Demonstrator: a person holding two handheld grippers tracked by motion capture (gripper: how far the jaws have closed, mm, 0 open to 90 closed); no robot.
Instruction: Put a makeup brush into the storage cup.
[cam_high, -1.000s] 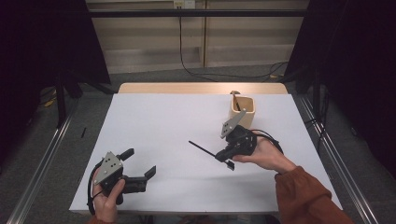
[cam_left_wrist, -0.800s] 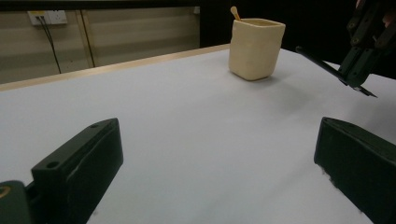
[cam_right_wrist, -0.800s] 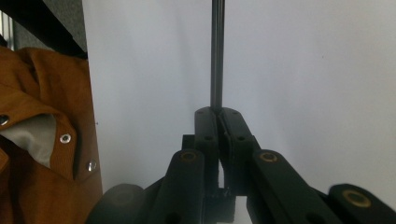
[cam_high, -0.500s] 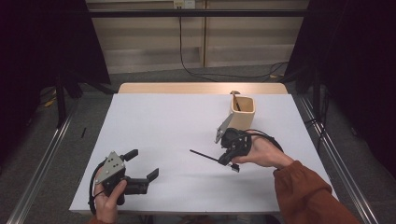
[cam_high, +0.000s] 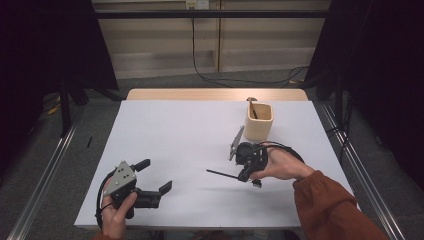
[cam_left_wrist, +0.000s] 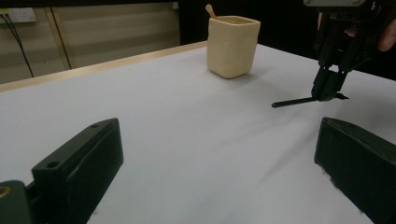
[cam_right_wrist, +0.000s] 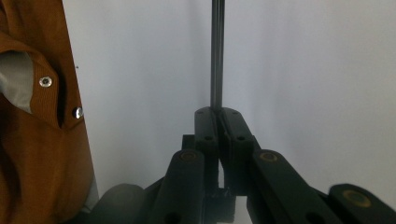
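Right of centre on the surface (cam_high: 165, 125): we hold a black pen (cam_high: 222, 174).
Right gripper (cam_high: 246, 173) fingers clamp it near the beige cup (cam_high: 258, 122) (level, just above the sheet); left gripper (cam_high: 165, 187) fingers wide, empty.

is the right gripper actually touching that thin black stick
Touching. In the right gripper view the right gripper has its jaws shut on the black stick, which runs out from between them. The left gripper view shows the same pinch.

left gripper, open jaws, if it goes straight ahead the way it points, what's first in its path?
Probably nothing on the table soon: bare white tabletop lies between the left gripper's open jaws. The beige cup sits dead ahead, far off. The right gripper with its black pen lies right of the line, though depth is unclear.
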